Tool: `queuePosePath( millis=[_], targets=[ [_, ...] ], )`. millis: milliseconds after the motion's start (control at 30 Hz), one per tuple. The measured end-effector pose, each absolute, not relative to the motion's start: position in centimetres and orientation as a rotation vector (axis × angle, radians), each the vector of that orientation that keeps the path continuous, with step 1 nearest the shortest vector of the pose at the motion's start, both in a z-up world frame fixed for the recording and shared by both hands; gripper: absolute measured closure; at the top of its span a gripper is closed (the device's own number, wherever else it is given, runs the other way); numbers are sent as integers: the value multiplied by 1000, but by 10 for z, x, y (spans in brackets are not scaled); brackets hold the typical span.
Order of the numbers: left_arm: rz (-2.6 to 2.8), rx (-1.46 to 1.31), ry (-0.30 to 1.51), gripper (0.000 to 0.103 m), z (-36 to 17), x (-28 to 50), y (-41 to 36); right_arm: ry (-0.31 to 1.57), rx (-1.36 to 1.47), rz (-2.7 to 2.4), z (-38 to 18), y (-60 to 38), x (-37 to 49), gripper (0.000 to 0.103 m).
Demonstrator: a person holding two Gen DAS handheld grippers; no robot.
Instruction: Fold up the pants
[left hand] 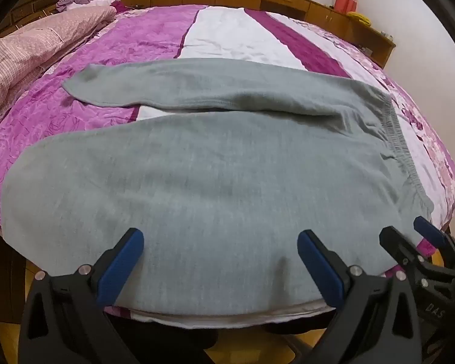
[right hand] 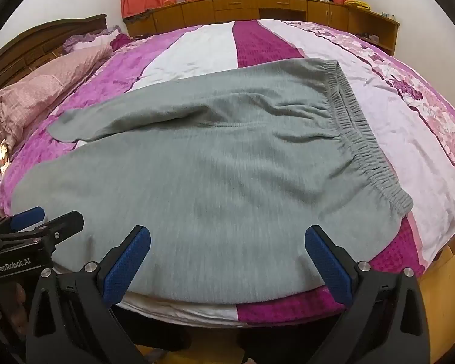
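Grey sweatpants (left hand: pixel 203 176) (right hand: pixel 215 163) lie spread flat on the bed, legs running left, elastic waistband (left hand: pixel 394 133) (right hand: pixel 367 139) at the right. The far leg angles away from the near one, its cuff (left hand: pixel 79 85) at the left. My left gripper (left hand: pixel 221 239) hovers open over the near leg by the bed's front edge, nothing between its blue pads. My right gripper (right hand: pixel 227 236) is open over the hip area near the waistband, also holding nothing. Each gripper shows in the other's view: the right gripper (left hand: pixel 409 233), the left gripper (right hand: pixel 54 215).
The bed wears a purple, white and magenta striped cover (left hand: pixel 233 33) (right hand: pixel 409 127). Pink pillows and a folded quilt (left hand: pixel 30 51) (right hand: pixel 42 91) sit at the left by the dark headboard. Wooden cabinets (right hand: pixel 257 9) and a curtained window stand behind. Yellow floor lies below the bed edge.
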State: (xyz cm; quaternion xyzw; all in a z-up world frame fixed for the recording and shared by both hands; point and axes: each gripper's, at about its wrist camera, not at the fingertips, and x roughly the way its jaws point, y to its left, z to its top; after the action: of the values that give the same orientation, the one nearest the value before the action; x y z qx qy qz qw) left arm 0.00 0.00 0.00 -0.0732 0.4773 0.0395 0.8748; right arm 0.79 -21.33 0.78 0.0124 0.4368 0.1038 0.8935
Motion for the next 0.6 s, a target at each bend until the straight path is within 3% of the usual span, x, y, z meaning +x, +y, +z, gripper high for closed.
queuePosePath(
  millis=[600],
  targets=[
    [89, -129, 1002, 0, -3, 0, -7, 923, 30, 217, 9, -215, 7, 4]
  ],
)
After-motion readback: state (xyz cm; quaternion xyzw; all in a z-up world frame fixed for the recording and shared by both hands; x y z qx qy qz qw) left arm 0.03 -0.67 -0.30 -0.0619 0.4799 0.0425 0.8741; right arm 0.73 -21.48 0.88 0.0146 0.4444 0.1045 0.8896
